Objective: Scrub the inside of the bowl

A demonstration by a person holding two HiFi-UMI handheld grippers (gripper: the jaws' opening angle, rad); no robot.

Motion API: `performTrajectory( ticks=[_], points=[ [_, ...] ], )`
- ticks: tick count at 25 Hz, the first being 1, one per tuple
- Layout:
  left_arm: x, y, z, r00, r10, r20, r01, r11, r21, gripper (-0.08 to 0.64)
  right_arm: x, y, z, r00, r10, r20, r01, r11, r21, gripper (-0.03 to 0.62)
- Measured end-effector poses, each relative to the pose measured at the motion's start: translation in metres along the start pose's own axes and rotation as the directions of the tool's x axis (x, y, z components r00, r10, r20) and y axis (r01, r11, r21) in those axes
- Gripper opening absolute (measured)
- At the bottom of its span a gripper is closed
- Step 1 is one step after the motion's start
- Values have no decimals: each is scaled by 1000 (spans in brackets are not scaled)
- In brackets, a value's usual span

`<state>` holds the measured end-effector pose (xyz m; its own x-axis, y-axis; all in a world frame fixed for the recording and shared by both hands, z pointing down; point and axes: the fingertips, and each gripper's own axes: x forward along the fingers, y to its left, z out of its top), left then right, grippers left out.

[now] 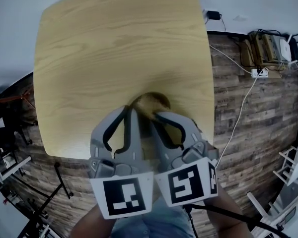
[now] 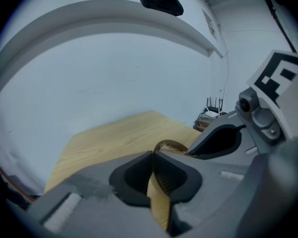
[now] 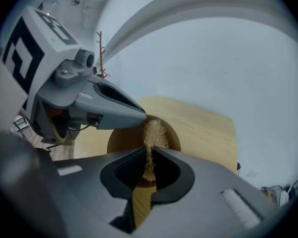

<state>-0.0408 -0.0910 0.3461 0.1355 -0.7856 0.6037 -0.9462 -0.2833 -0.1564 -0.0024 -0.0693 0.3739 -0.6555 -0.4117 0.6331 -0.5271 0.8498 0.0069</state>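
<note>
A brown bowl (image 1: 151, 102) stands near the front edge of a light wooden table (image 1: 119, 48), half hidden by both grippers. My left gripper (image 1: 132, 109) is shut, its tips pinching the bowl's rim (image 2: 170, 146). In the left gripper view the jaws (image 2: 153, 153) meet at that rim. My right gripper (image 1: 157, 117) is shut on a pale fibrous scrubber (image 3: 151, 132). The scrubber sticks out past the right gripper (image 3: 148, 150) tips, over the inside of the bowl (image 3: 121, 142). The left gripper (image 3: 139, 116) reaches the bowl's rim from the left in the right gripper view.
The table's front edge (image 1: 74, 155) is close under the grippers. Beyond it is wooden plank floor (image 1: 253, 128). A white cable runs to a power strip (image 1: 259, 72) at the right. White chair frames (image 1: 293, 165) stand at the lower right.
</note>
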Motion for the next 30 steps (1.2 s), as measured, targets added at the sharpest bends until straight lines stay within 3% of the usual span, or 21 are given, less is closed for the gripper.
performTrajectory(
  ticks=[5,9,13,16,30],
  points=[
    [-1,3,2,1000,5,12,-6,999,37,32,7,19,6,992,121,28,-113,976,-186,32],
    [-1,4,1,1000,14,5,-14,999,34,32,5,31,-1,972,233,-23,-227,916,-330,29],
    [-2,6,0,1000,15,6,-16,999,38,32,1,44,-7,947,309,-87,-317,857,-407,29],
    [0,7,-1,1000,14,8,-14,999,40,32,-2,48,-9,939,325,-116,-343,838,-424,29],
    [2,3,-2,1000,8,4,-9,998,67,32,-20,46,-20,942,276,-189,-333,823,-460,28]
  ],
)
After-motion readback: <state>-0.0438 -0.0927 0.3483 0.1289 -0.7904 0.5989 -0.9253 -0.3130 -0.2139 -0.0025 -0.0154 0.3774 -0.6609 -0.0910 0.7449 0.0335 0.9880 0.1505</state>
